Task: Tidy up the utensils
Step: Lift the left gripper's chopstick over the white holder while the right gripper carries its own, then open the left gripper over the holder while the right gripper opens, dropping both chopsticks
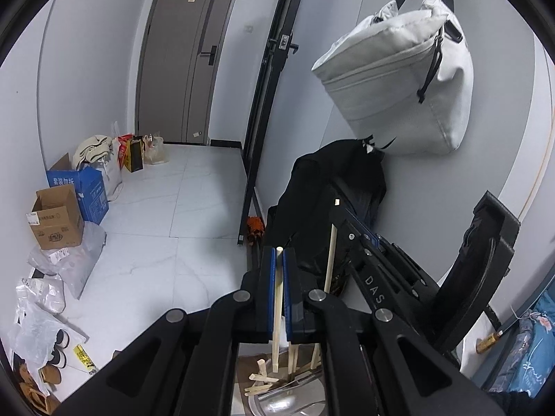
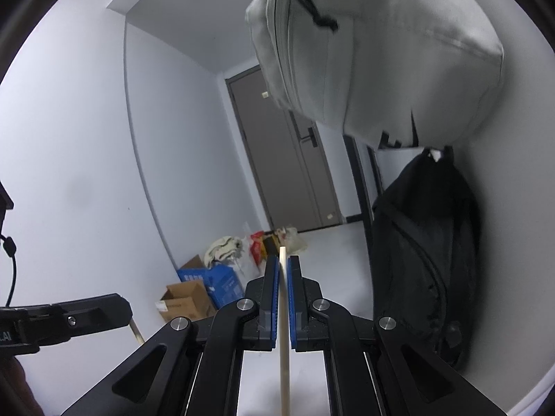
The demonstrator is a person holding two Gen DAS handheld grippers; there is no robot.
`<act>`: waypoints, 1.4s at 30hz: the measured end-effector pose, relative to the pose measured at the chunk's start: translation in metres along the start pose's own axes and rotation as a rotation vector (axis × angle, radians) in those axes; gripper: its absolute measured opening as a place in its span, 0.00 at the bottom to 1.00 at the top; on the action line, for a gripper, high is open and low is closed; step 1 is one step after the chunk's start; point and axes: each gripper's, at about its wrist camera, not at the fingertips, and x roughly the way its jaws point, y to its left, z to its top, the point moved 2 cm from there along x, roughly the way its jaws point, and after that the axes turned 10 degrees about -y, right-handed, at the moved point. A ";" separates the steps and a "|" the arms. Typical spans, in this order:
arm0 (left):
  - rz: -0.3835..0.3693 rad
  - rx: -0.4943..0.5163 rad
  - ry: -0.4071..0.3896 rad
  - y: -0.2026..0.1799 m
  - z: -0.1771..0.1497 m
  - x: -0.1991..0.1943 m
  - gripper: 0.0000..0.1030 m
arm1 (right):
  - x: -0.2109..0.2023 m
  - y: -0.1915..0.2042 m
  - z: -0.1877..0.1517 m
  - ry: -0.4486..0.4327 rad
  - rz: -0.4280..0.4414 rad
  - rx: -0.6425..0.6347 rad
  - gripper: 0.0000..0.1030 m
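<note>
In the left wrist view my left gripper (image 1: 279, 254) is shut on a pale wooden chopstick (image 1: 277, 298) that runs lengthwise between the blue pads and pokes out past the tips. To its right, my right gripper (image 1: 341, 215) holds a second chopstick (image 1: 330, 260) hanging down from its jaws. In the right wrist view my right gripper (image 2: 282, 260) is shut on that chopstick (image 2: 283, 329). My left gripper (image 2: 114, 310) shows at the left edge, a chopstick end (image 2: 137, 332) below it. Under the left gripper lie several loose chopsticks (image 1: 260, 378) beside a steel dish (image 1: 277, 404).
A grey fabric bag (image 1: 399, 83) hangs on the wall to the right, a black backpack (image 1: 333, 194) below it. A black metal frame (image 1: 256, 138) stands by a dark door (image 1: 180, 55). Cardboard boxes (image 1: 57, 222) and plastic bags (image 1: 48, 312) line the left wall on the white tiled floor.
</note>
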 end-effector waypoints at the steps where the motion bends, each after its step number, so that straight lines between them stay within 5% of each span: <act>1: -0.005 -0.004 0.002 0.000 -0.001 0.001 0.00 | 0.000 0.001 -0.003 -0.006 -0.003 -0.010 0.04; 25: -0.018 0.035 0.117 -0.004 -0.031 0.019 0.00 | -0.034 0.000 -0.018 -0.009 0.076 -0.101 0.04; 42: -0.098 0.000 0.291 -0.003 -0.065 0.030 0.03 | -0.077 0.005 -0.052 0.235 0.192 -0.169 0.07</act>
